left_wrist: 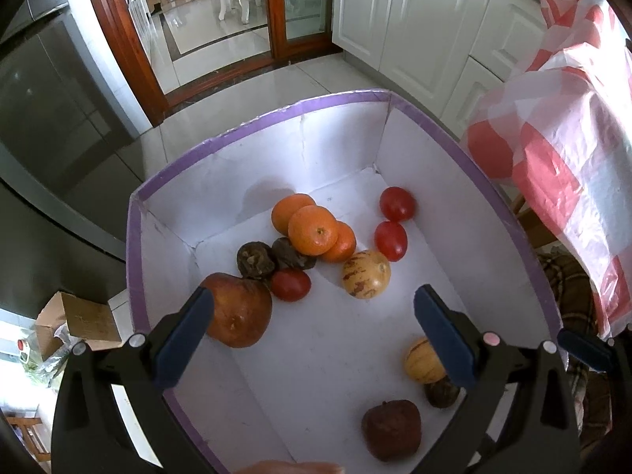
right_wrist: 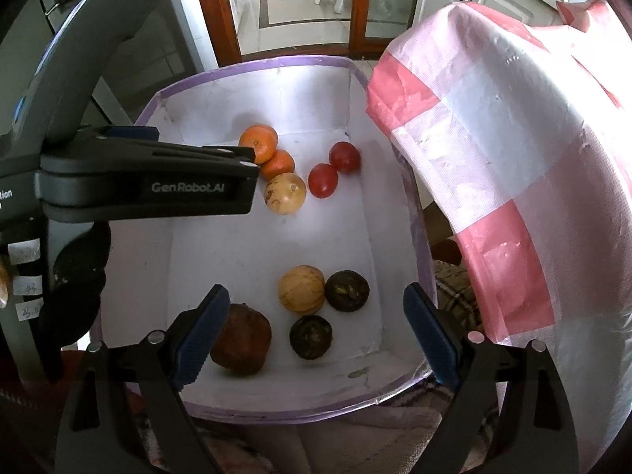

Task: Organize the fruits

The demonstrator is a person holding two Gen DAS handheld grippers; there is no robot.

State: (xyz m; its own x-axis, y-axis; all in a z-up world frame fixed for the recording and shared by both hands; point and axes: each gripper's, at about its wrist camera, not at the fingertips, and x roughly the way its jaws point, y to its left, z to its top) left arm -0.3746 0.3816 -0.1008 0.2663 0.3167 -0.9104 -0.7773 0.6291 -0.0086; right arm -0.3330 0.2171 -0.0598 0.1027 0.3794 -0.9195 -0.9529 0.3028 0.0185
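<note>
A white box with a purple rim holds loose fruit. In the left wrist view I see three oranges, red tomatoes, a striped yellow melon, dark shrivelled fruits, a brown pear-like fruit, a second yellow fruit and a dark red fruit. My left gripper is open and empty above the box. My right gripper is open and empty over the near end, above a yellow fruit and dark fruits. The left gripper's body hides part of the box.
A red and white checked plastic bag hangs over the box's right side. White cabinets and a wooden door frame stand behind. A cardboard box sits on the floor at left.
</note>
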